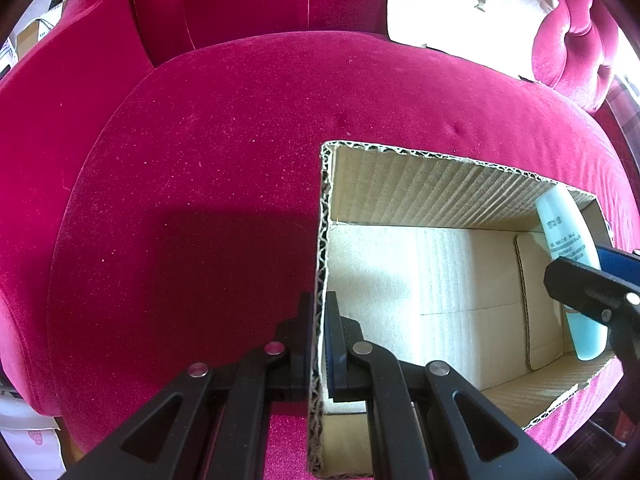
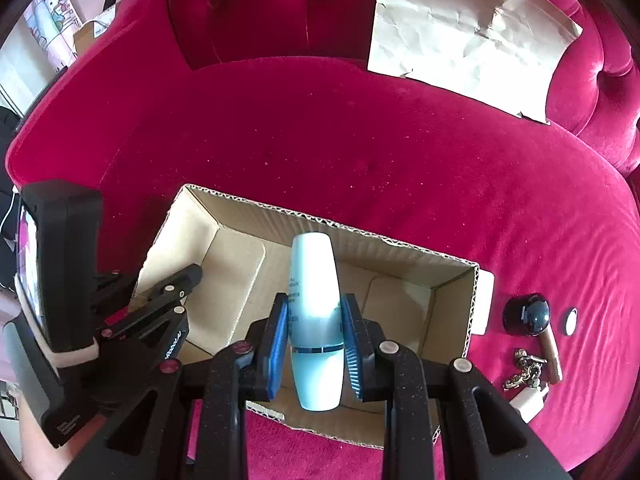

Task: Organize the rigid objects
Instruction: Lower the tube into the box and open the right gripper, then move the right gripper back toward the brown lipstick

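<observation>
Bottle (image 2: 316, 320), pale blue, hangs over the open cardboard box (image 2: 400, 242) on the red sofa (image 2: 360, 140), clenched in the right claw (image 2: 316, 354). Left claw (image 1: 319, 344) pinches the box wall. Smooth sides could slip early and tip against the wall.

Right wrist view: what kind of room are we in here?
Most likely a home living room. The work surface is a red velvet sofa with tufted cushions, a cardboard box sits on its seat, and a cartoon-print bag stands beyond the armrest.
</observation>
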Tool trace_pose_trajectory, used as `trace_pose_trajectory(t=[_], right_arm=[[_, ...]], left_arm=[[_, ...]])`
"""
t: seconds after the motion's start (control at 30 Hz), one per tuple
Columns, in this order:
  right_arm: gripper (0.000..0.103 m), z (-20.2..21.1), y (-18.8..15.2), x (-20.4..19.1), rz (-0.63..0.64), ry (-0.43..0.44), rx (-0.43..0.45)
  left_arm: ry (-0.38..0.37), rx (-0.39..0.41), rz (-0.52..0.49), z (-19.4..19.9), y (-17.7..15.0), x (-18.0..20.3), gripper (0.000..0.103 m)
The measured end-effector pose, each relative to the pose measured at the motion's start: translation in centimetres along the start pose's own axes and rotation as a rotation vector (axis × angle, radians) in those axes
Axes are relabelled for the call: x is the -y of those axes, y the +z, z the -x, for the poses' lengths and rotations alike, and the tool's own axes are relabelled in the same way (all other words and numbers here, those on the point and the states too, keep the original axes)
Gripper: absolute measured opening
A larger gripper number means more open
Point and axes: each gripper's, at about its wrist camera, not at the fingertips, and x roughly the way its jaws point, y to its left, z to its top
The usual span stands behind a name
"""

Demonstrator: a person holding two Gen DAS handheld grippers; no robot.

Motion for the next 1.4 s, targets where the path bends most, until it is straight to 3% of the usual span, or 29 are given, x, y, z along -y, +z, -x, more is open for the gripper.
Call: trace_pose_trajectory(t=[0.37, 0.43, 0.7, 1.4], right_arm=[[0.029, 0.1, -0.1, -0.2, 0.008, -0.018, 0.010], [0.052, 0.2, -0.1, -0.4, 0.014, -0.022, 0.011], [0.103, 1.1, -0.2, -0.5, 0.021, -0.062, 0.050], [0.103, 2.8, 0.0, 1.8, -0.013, -0.074, 0.061]], left_arm=[[0.002, 0.001, 0.000, 0.0, -0.1, 0.2, 0.004], [0.000, 0.000, -0.001, -0.1, -0.1, 0.1, 0.004], [0.001, 0.002, -0.004, 0.0, -0.2, 0.0, 0.004], [0.010, -0.001, -0.003, 0.0, -0.2, 0.2, 0.004]])
